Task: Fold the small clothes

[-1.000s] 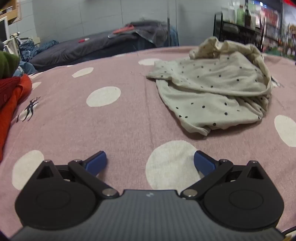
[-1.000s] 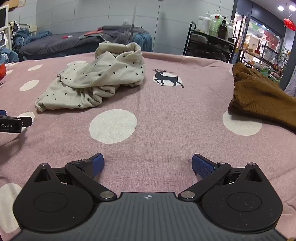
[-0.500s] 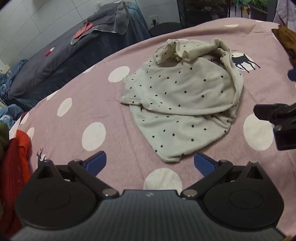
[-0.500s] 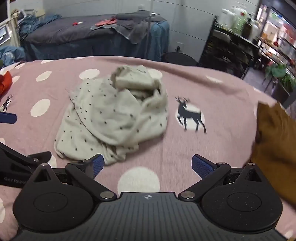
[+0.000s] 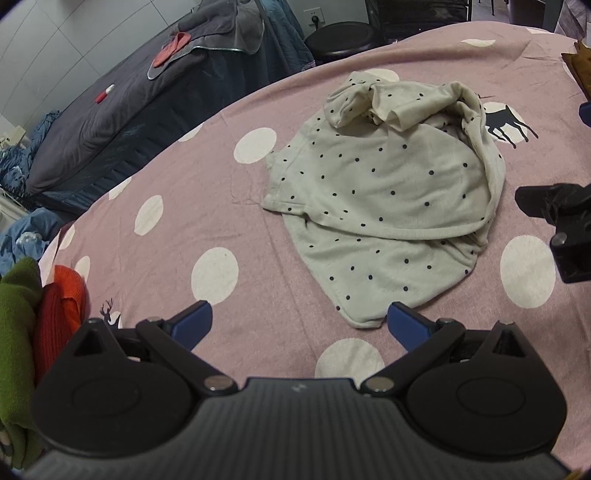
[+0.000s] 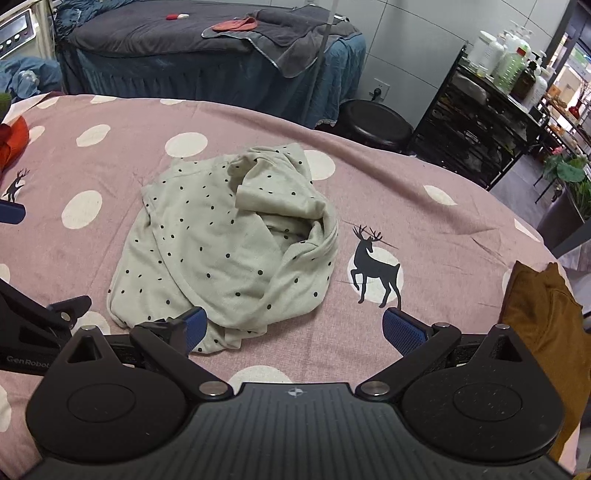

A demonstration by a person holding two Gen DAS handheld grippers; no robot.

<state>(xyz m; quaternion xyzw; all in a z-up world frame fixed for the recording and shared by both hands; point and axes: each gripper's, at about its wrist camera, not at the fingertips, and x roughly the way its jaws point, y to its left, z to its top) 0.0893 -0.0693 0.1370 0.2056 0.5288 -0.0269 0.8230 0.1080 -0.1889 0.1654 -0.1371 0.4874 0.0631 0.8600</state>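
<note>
A pink bedsheet (image 6: 424, 206) with white dots and black deer prints covered the worktop. A brown garment (image 6: 543, 314) lay at its right edge, and red (image 5: 61, 306) and green clothes (image 5: 16, 332) were heaped at its left. Behind stood a bed under a dark grey cover (image 6: 147, 29), a round black stool (image 6: 376, 120), and a black rack (image 6: 476, 122) carrying bottles.
</note>
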